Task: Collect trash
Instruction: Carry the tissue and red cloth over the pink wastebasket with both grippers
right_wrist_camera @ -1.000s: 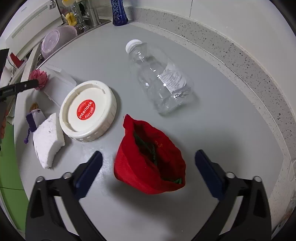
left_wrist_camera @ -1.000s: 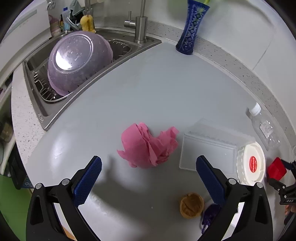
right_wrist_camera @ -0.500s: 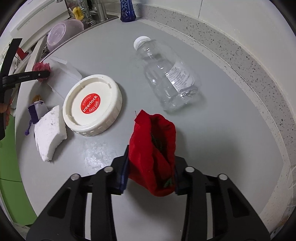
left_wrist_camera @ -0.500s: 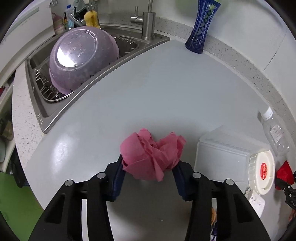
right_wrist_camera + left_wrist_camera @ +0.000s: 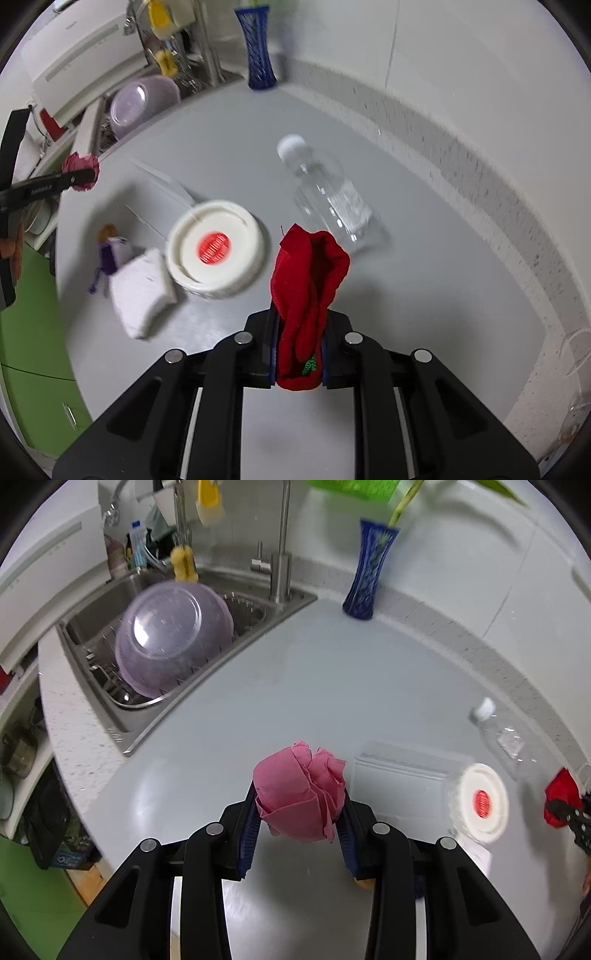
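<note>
A crumpled pink paper napkin (image 5: 301,797) hangs above the grey counter (image 5: 295,686), pinched between the blue pads of my left gripper (image 5: 297,812), whose jaws are still closing on it. In the right wrist view a red fabric pouch (image 5: 306,288) with a green bit inside is squeezed by my right gripper (image 5: 298,354), its jaws also still closing, and it is lifted off the counter. The left gripper with the pink napkin (image 5: 81,171) shows at the left of the right wrist view. The red pouch (image 5: 559,799) shows at the right edge of the left wrist view.
On the counter lie a clear plastic bottle (image 5: 328,195), a white lid with a red label (image 5: 216,247), a clear container (image 5: 402,779), a white foam piece (image 5: 142,295) and a small purple doll (image 5: 109,251). A sink (image 5: 122,727) holds a purple bowl (image 5: 173,638). A blue vase (image 5: 369,572) stands by the wall.
Both grippers went from wide open to pinching: the left on the pink napkin, the right on the red pouch. Both have since risen, lifting the items off the counter.
</note>
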### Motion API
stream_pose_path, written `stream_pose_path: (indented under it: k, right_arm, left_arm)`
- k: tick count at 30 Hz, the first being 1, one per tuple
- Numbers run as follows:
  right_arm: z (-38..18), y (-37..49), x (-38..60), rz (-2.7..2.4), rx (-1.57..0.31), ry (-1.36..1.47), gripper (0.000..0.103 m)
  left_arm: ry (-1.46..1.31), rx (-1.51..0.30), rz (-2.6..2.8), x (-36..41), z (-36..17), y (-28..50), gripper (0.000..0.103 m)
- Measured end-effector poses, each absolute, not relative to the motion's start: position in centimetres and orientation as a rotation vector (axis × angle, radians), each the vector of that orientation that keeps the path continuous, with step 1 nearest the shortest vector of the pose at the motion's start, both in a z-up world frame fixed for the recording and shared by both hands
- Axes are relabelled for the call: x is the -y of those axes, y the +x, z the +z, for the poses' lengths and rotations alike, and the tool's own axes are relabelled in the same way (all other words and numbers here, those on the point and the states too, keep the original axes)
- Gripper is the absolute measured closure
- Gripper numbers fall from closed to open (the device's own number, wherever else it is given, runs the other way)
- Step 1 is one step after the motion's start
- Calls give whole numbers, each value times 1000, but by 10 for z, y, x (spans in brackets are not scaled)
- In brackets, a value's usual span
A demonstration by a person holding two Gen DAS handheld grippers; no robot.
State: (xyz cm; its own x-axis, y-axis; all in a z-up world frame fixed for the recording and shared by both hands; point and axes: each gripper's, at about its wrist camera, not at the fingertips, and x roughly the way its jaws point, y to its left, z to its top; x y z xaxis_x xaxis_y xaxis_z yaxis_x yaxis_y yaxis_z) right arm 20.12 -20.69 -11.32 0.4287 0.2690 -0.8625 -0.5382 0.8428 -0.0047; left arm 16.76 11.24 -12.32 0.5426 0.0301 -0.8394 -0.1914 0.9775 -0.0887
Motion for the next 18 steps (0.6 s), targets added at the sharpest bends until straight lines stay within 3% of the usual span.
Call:
stream_pose_path:
  k: [10, 18]
  right_arm:
    - [-59, 151, 136, 711, -876, -356, 88]
    - [-30, 75, 33, 991, -794, -423, 88]
  left_arm:
    - [-166, -914, 203, -123, -62, 64, 66]
    - [-237, -859, 375, -168, -28, -62, 66]
